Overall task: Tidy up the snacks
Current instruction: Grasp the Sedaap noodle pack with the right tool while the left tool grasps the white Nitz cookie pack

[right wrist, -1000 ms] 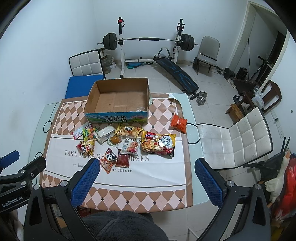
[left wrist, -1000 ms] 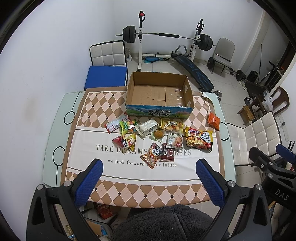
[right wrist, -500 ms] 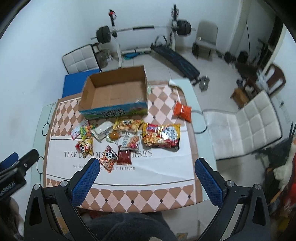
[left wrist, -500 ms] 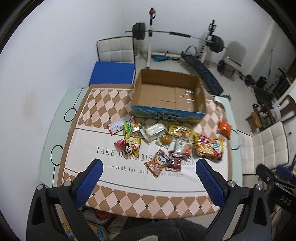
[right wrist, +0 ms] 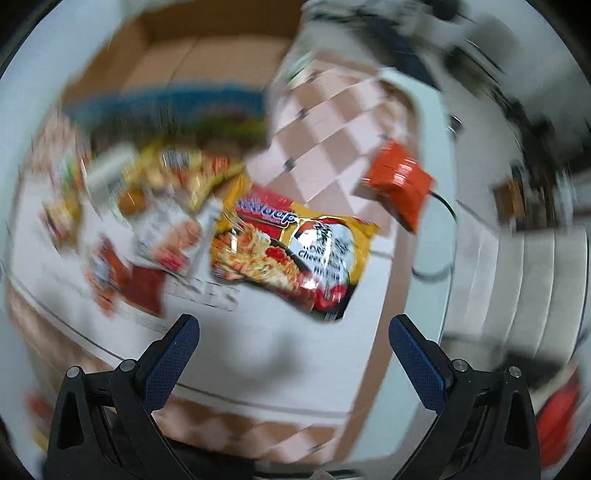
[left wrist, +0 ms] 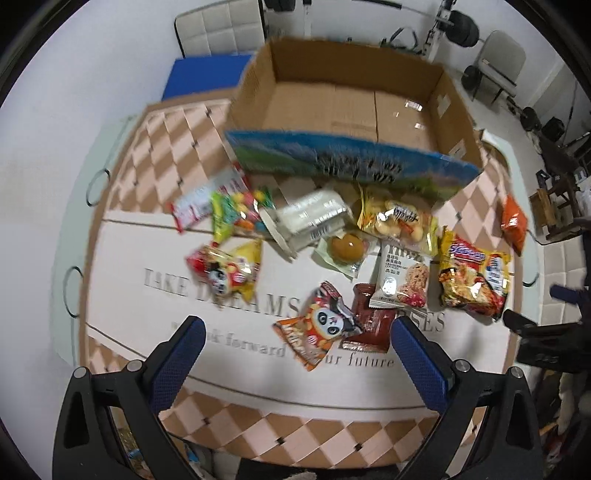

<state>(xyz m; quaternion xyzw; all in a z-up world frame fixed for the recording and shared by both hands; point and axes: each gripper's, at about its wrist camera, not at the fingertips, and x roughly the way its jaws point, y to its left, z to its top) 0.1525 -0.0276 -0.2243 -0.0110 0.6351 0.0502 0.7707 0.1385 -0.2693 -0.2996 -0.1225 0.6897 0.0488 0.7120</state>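
Observation:
Several snack packets lie on the table in front of an empty cardboard box (left wrist: pixel 354 107). My left gripper (left wrist: pixel 295 332) is open and empty, just above and before a panda snack packet (left wrist: pixel 317 332) and a dark red sachet (left wrist: pixel 369 325). My right gripper (right wrist: pixel 293 332) is open and empty, hovering before a yellow instant noodle packet (right wrist: pixel 291 251), which also shows in the left wrist view (left wrist: pixel 472 280). An orange packet (right wrist: pixel 400 188) lies apart at the right. The right wrist view is blurred by motion.
The table wears a checked cloth (left wrist: pixel 177 155) with printed words. White chairs (right wrist: pixel 535 288) stand at the right and behind the table (left wrist: pixel 218 29). A blue mat (left wrist: pixel 203 74) and weight bench gear (left wrist: pixel 454 26) lie beyond the box. The right gripper's body shows at the left view's right edge (left wrist: pixel 546 339).
Both grippers have moved forward and down toward the snacks, which now look much larger. The right gripper has closed in on the noodle packet. Both stay open.

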